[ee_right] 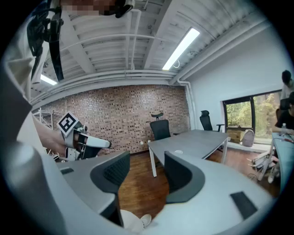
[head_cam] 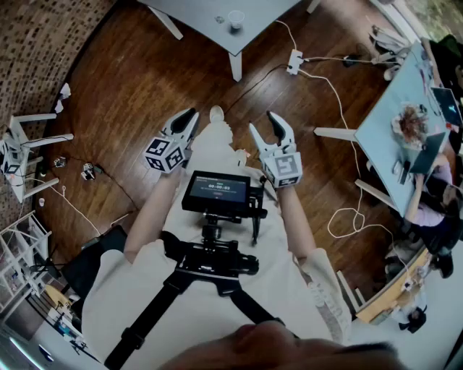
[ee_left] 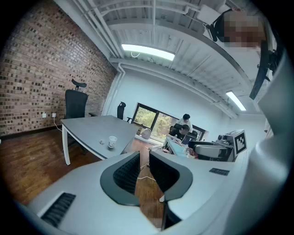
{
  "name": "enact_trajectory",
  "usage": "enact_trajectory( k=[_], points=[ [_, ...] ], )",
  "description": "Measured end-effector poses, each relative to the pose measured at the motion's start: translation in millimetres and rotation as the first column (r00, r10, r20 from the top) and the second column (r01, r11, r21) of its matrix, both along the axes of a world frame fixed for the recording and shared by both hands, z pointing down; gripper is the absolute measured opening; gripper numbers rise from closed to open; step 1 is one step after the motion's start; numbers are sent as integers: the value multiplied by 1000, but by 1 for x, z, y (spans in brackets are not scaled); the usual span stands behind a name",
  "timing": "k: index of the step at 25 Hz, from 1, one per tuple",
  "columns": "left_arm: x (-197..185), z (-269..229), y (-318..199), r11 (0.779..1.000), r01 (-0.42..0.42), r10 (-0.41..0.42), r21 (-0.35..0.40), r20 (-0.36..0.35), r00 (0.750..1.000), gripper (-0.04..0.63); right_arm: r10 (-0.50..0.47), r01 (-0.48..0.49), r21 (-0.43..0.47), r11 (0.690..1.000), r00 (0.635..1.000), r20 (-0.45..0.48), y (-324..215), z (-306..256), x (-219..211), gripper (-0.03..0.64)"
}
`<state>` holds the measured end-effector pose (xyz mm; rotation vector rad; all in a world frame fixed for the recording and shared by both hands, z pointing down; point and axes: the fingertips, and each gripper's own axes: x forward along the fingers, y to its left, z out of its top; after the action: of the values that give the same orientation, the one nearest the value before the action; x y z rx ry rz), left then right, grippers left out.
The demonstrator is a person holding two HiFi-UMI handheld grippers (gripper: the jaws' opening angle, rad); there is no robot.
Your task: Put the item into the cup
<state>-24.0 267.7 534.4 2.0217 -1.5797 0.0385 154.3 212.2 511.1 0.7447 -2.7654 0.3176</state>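
A white paper cup point(head_cam: 236, 19) stands on a grey table point(head_cam: 210, 14) far ahead of me, with a small item point(head_cam: 219, 19) beside it on the tabletop. Both grippers hang in mid-air over the wooden floor, well short of that table. My left gripper point(head_cam: 189, 115) shows only a narrow gap between its jaws, with nothing in it. My right gripper point(head_cam: 263, 121) is open wider and holds nothing. In the left gripper view the cup point(ee_left: 112, 142) and the item point(ee_left: 102, 142) sit beyond my left gripper point(ee_left: 144, 153). The right gripper view looks past my right gripper point(ee_right: 147, 158) to the table point(ee_right: 197, 140).
A camera rig with a screen point(head_cam: 215, 191) hangs at my chest. White cables and a power strip point(head_cam: 294, 61) lie on the floor to the right. A second table point(head_cam: 394, 123) with people seated stands at the right. White racks point(head_cam: 22, 155) stand at the left.
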Motion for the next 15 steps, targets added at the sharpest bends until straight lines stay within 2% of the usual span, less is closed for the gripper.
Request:
enact_trajectory(
  k=[4, 10, 15],
  points=[
    [-13, -2, -22, 1000, -8, 8, -6, -1, 1000, 54, 5, -5, -7, 1000, 1000, -3, -14, -6, -12, 249],
    [-51, 27, -117, 998, -63, 62, -28, -4, 998, 54, 48, -49, -33, 998, 999, -21, -96, 18, -49, 249],
    [-91, 42, -196, 987, -148, 149, -67, 13, 989, 54, 96, -99, -61, 993, 994, -47, -170, 33, -93, 249]
  ],
)
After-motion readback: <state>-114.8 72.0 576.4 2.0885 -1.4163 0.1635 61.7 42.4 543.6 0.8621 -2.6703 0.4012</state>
